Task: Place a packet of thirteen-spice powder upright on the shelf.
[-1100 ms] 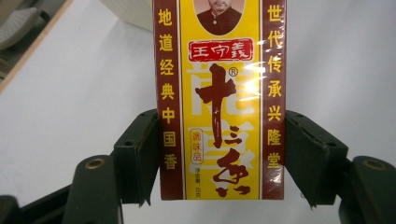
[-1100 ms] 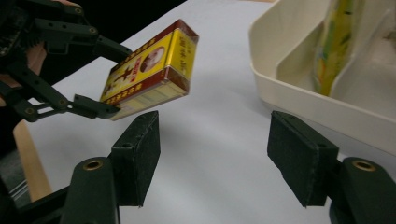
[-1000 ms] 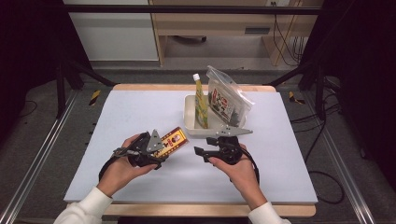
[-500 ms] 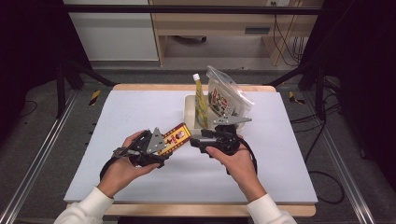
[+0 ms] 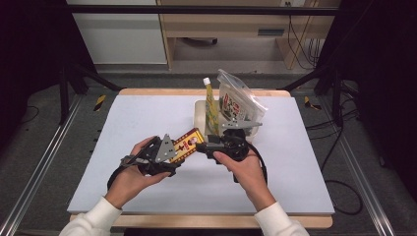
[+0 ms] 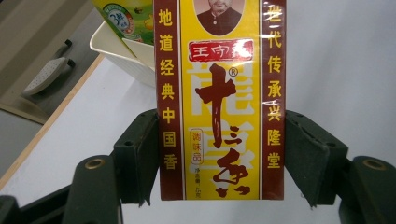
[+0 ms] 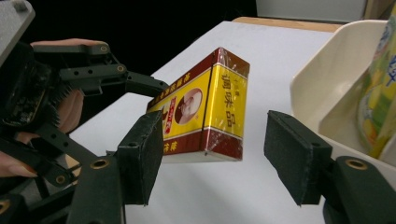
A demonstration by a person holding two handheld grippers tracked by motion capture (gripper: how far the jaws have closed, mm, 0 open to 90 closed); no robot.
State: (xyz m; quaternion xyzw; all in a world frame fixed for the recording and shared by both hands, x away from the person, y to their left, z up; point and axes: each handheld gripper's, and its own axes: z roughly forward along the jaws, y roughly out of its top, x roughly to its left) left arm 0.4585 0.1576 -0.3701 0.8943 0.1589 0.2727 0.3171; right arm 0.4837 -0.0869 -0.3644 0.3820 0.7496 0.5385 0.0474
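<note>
A yellow and dark red box [image 5: 187, 144] with Chinese print is held above the white table, my left gripper [image 5: 180, 150] shut on its near end. In the left gripper view both pads press the long sides of the box [image 6: 219, 93]. My right gripper [image 5: 205, 147] faces the far end of the box from the right, open. In the right gripper view the box [image 7: 205, 112] hangs tilted just beyond the gripper's [image 7: 210, 163] spread pads, with a clear gap on the right side. The left gripper's fingers [image 7: 140, 86] hold the box from behind.
A cream tray [image 5: 200, 110] stands behind the hands at the table's back middle. It holds a yellow-green squeeze pouch [image 5: 211, 105] and a clear printed bag [image 5: 238, 105]. The tray's wall [image 7: 322, 79] is close to the right of my right gripper.
The right hand has risen and moved left toward the end of the box. The left hand and the box have stayed in place.
</note>
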